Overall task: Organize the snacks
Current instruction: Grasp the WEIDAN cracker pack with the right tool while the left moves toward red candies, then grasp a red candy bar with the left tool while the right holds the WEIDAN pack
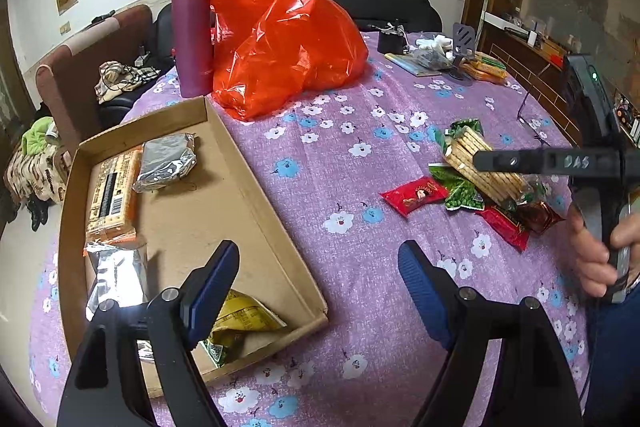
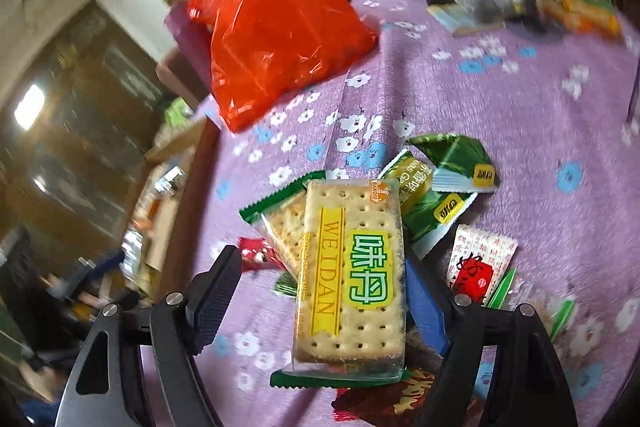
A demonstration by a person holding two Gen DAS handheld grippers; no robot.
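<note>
Purple floral cloth covered the bench (image 1: 352, 187), with a cardboard tray (image 1: 256, 187) of sorted packets on its left. The right gripper (image 2: 320, 291) hovered with fingers spread wide around the Weidan cracker packet (image 2: 352, 279), atop the snack pile (image 1: 476, 183), not yet clamped. The left gripper (image 1: 316, 279) stood wide open, empty, at the tray's edge. Closing squarely across the packet's long sides, gently, would likely spare the crackers.
</note>
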